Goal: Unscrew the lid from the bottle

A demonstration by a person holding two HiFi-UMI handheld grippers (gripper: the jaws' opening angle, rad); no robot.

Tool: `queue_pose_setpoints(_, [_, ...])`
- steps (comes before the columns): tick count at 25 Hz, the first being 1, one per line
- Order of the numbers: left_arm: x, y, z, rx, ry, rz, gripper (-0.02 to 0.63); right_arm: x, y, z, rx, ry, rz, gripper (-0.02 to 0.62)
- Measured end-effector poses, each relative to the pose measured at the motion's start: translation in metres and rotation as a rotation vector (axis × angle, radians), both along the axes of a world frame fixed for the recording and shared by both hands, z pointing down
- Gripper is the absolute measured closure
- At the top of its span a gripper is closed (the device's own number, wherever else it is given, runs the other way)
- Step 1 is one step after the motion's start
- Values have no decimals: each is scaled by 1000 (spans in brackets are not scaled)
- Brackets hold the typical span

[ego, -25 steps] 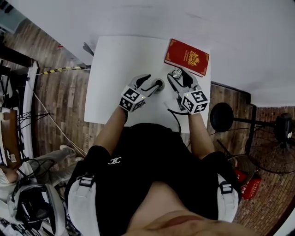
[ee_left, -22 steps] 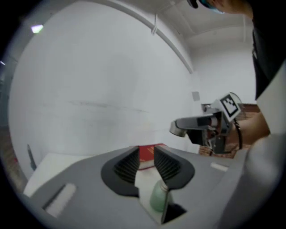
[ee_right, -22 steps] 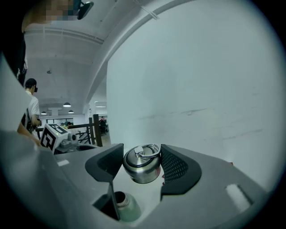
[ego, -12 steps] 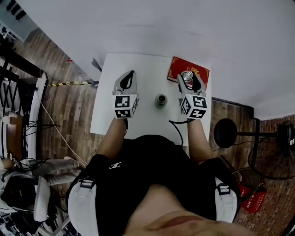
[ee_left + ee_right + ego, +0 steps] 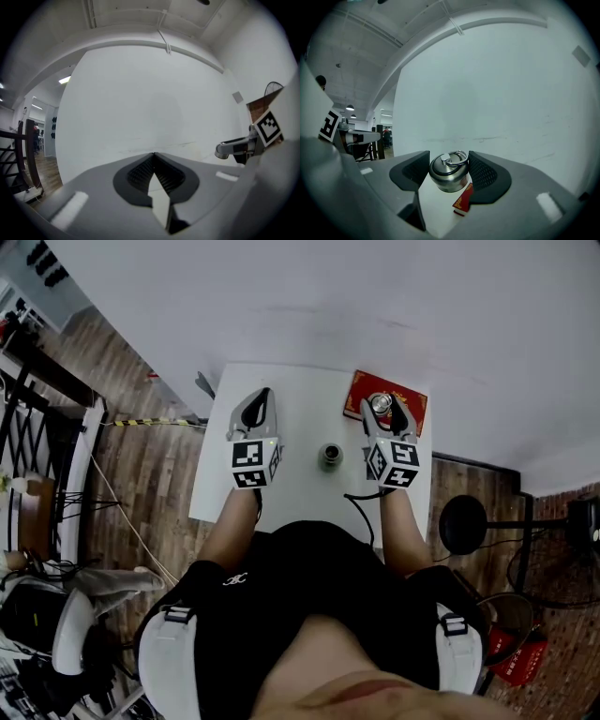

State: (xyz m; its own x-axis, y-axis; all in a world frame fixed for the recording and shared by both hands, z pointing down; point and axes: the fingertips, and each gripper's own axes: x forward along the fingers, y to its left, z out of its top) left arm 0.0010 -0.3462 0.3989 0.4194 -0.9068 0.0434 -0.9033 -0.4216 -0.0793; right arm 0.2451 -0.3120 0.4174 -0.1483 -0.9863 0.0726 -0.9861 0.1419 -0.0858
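Left gripper has risen, jaws pressed together empty, nine o'clock of the upright, mouth-up bottle; right gripper pinches the lid.

Red book partly behind right gripper and lid, bottle too small for detail

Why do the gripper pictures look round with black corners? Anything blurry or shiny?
Left gripper view: the wide-angle lens curves the ceiling lines and blackens the corners; the shut left gripper looks soft. Right gripper view: same curving; the metal lid gripped by the right gripper carries bright glints. Head view: dim.
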Motion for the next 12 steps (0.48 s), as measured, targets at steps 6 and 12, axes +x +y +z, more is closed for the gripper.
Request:
queue_pose_setpoints(6, [5, 3, 1, -1, -13, 5, 552, 1, 4, -5, 12, 7, -17, 330])
queue_pose_setpoints(12, [5, -14, 7, -5, -10, 8, 552, -7, -12, 4, 10, 9, -46, 330])
